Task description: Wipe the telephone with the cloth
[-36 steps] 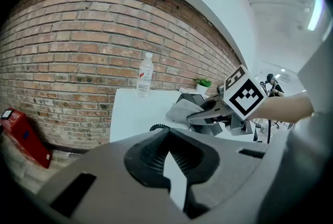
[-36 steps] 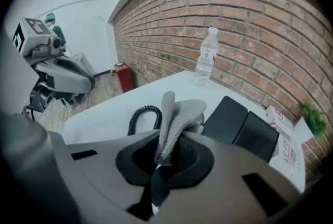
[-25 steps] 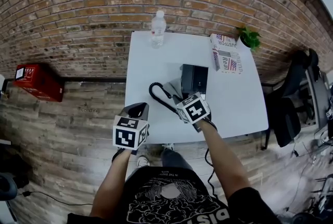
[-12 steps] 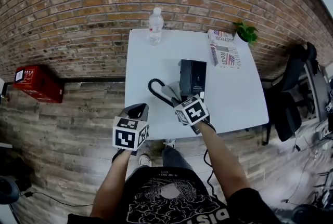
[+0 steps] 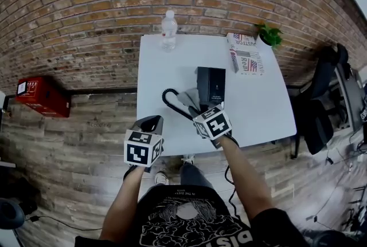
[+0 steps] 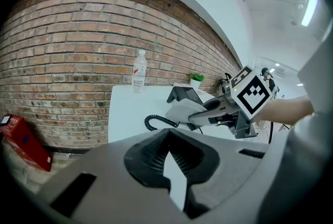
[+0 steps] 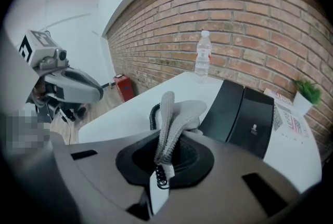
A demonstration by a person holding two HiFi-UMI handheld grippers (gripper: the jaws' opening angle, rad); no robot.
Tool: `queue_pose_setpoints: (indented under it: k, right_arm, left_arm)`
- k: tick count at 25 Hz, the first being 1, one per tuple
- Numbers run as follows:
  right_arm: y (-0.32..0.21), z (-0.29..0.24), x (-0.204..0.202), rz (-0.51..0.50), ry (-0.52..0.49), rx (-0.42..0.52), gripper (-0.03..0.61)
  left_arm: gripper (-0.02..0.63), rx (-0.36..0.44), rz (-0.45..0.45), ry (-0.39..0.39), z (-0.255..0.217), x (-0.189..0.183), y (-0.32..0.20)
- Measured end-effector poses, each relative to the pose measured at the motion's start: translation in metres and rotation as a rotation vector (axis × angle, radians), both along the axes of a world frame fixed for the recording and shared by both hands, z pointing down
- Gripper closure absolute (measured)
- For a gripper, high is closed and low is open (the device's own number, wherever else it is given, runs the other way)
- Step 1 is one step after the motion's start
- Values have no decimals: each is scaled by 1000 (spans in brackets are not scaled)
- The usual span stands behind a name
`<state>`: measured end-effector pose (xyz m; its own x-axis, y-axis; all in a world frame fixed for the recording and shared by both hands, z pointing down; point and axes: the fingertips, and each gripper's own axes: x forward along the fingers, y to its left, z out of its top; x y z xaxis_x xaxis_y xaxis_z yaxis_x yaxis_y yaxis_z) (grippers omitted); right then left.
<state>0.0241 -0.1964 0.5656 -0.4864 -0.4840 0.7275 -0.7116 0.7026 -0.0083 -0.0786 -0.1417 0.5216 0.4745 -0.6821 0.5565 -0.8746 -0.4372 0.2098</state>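
Grey ribbed cloth [image 7: 174,114] hangs folded in the right gripper [image 7: 161,166], whose dark jaws we see pinched on its lower edge. In the head view that gripper sits at centre frame, over the near part of the white table [image 5: 252,108]. The cloth is just left of the telephone [image 5: 211,85], a matt black, boxy set standing mid-table. Its glossy coiled cord [image 5: 172,104] curls off to the left across the smooth tabletop. Our left gripper [image 6: 171,166] is lower left of centre, at the table's near edge, its ridged jaws pressed together with nothing between them. At the table's far edge stands a clear plastic bottle [image 5: 168,30] with a white cap; we cannot tell how full it is. A printed magazine [image 5: 245,55] and a small leafy plant [image 5: 269,36] occupy the table's upper right corner, against the rough red brick wall [image 5: 86,11].
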Motion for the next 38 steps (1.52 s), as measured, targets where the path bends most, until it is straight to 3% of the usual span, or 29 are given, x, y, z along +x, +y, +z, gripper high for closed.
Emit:
queue_pose_setpoints:
  k: [11,22,28,38]
  right_arm:
    - [-52,-85,18,54,-102,155,566]
    - [-113,-124,63,96,-96,234,566]
    - [-140,-109,80,82,-52,205,566]
    - [-154,-62,87,-11,43,45,566]
  left_arm:
    - [607,9,35,-8,-7,19,-27]
    - [607,19,33,0,-13,44,-71]
    - [607,14,7,6,-9,51,-92]
    - [607,-6,-36,-5,-1,47,-112]
